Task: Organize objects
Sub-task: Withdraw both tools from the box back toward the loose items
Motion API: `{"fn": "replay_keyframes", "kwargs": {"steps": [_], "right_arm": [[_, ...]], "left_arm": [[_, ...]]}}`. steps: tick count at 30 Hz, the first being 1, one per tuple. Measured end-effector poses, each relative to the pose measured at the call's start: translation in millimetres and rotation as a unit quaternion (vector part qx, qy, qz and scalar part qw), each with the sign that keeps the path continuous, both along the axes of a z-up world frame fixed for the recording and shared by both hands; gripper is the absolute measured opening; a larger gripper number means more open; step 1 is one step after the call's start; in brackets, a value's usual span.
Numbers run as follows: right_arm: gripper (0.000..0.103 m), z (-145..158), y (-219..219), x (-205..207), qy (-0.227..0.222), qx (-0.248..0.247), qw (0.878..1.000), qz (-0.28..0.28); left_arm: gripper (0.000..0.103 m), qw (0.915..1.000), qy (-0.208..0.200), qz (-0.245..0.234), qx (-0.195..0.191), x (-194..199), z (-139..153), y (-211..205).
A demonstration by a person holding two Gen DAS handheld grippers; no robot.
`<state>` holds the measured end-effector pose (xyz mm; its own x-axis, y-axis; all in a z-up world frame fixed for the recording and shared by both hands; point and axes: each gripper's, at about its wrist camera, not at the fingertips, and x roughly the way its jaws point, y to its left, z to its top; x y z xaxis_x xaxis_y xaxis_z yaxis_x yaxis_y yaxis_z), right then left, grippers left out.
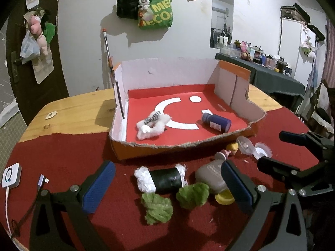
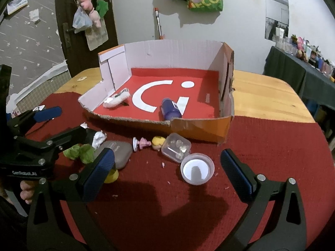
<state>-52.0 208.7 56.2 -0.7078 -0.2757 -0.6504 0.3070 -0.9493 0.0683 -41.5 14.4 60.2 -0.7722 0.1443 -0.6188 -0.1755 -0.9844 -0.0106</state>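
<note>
An open cardboard box [image 1: 159, 148] [image 2: 199, 127] with a red floor holds a white fluffy toy [image 1: 151, 125] [image 2: 116, 100] and a purple bottle [image 1: 216, 122] [image 2: 170, 109]. On the red cloth in front lie a black-and-white plush roll [image 1: 161, 178], green plush pieces [image 1: 157, 209] [image 2: 80, 152], a grey pouch [image 1: 211, 177] [image 2: 120, 152], a small doll [image 1: 227, 150] [image 2: 150, 143], a clear case [image 1: 244, 145] [image 2: 177, 149] and a white lid [image 1: 261, 150] [image 2: 196, 169]. My left gripper [image 1: 167, 188] is open around the roll. My right gripper [image 2: 167, 169] is open near the lid.
A white charger [image 1: 11, 174] with a cable [image 1: 41, 181] lies at the cloth's left edge. The wooden table [image 1: 73, 108] [image 2: 268, 96] stands against a wall with hanging bags [image 1: 155, 12]. A cluttered dark side table [image 1: 272, 73] is at the right.
</note>
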Motion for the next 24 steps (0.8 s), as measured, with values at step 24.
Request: {"fn": "replay_keyframes", "kwargs": {"steps": [24], "right_arm": [[0.103,-30,30,-13,-0.043,0.007,0.998,-0.054]], "left_arm": [[0.103,0.9989,-0.026,0.038,-0.008,8,-24,-24]]}}
